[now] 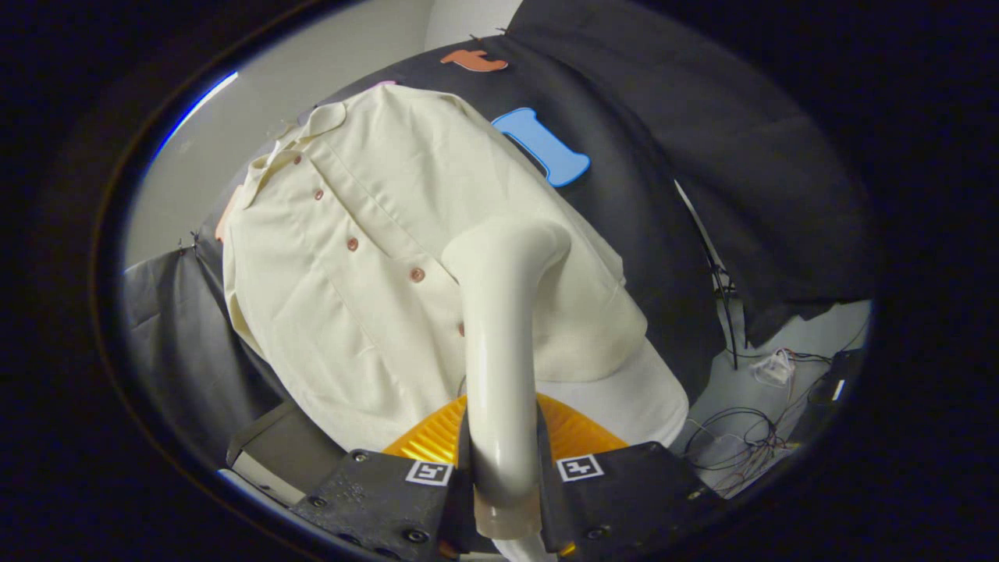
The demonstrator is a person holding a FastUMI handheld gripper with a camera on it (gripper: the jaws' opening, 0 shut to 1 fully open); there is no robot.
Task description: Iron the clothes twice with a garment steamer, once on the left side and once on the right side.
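Fingers (503, 488) pinched the cream plastic garment steamer's (499, 328) handle, head at twelve o'clock against the hanging cream buttoned shirt (351, 257); lingering risked scorching, and snagging a button could drag the cloth.

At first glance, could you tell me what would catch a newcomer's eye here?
The cream garment steamer, clamped upright between the gripper fingers, with its head against the shirt. Beyond it hangs the cream shirt with brown buttons before the black cloth wall.

Even, soft light; fisheye bending at edges; dim, slightly blurred periphery.
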